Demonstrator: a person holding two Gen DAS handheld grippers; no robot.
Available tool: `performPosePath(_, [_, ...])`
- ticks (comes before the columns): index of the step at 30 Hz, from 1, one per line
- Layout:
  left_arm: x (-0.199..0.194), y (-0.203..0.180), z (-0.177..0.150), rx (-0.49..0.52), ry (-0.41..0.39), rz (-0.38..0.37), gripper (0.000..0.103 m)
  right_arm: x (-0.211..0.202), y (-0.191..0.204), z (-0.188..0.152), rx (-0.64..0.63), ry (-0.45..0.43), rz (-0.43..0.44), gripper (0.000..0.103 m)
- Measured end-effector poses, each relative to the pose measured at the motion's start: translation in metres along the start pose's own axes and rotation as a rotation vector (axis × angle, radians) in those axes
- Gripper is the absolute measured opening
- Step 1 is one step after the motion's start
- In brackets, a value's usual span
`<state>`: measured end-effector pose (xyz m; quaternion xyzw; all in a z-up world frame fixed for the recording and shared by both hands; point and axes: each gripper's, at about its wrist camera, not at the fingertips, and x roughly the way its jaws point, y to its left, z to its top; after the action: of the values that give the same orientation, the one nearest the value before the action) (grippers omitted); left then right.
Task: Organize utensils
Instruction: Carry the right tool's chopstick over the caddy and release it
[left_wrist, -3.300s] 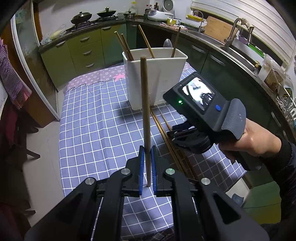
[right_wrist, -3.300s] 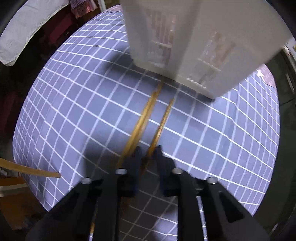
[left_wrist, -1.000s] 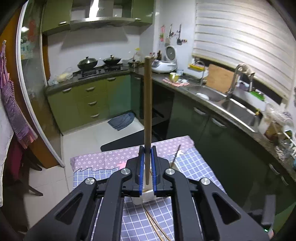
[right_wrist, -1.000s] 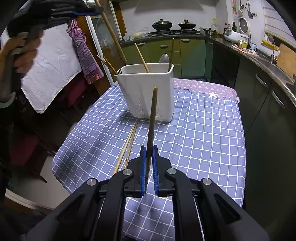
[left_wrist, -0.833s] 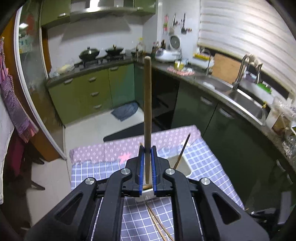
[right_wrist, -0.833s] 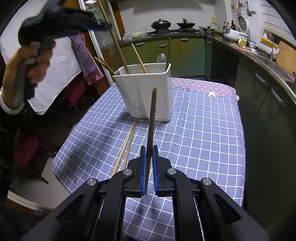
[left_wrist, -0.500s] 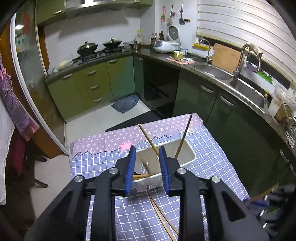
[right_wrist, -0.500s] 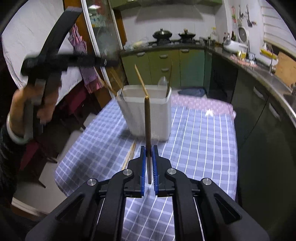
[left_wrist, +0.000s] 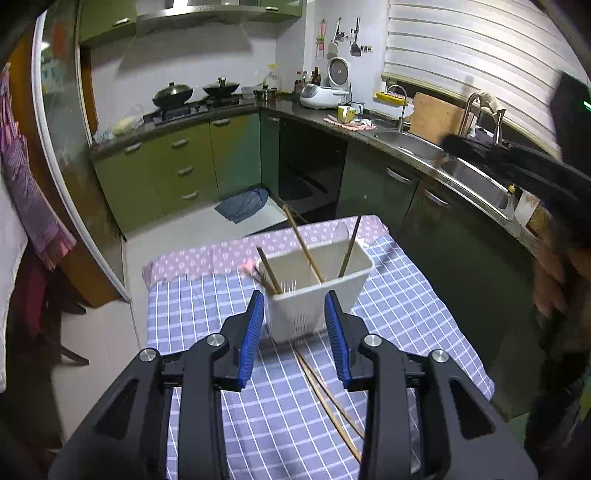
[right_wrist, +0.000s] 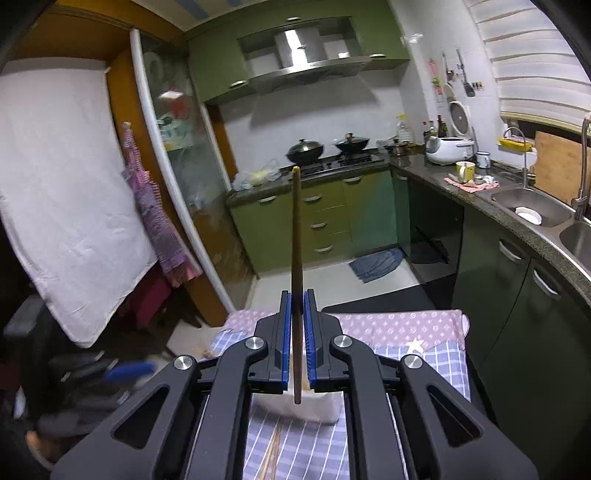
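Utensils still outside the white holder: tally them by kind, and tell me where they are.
Chopsticks: 3. A loose pair lies on the tablecloth and one chopstick is clamped in the right claw.
Spoons: 0.
Total outside the holder: 3.

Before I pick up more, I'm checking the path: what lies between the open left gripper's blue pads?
In the left wrist view, the left gripper frames the white plastic utensil holder and wooden chopstick ends on the checked cloth.

White holder (left_wrist: 314, 284); brown chopsticks (left_wrist: 328, 400); blue-and-white checked tablecloth (left_wrist: 406, 321).
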<state>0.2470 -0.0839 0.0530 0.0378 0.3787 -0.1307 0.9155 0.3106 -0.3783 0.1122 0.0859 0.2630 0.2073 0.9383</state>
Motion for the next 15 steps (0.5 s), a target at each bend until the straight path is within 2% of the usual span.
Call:
performPosePath(5, [-0.003,0.01,-0.018,-0.022,0.032,-0.006,0.033,0.047,-0.009,0.004,0.023,0.032,-0.041,0.008])
performPosePath(10, [0.006,0.016,-0.032,-0.037,0.085,-0.007,0.033,0.092,-0.011,-0.022,0.02,0.151,-0.052,0.008])
performPosePath(13, [0.017,0.014,-0.04,-0.039,0.134,-0.011,0.033,0.1,-0.012,-0.033,0.003,0.186,-0.056,0.018])
performPosePath(15, [0.026,0.011,-0.044,-0.046,0.17,-0.019,0.033,0.094,-0.009,-0.034,-0.009,0.183,-0.062,0.018])
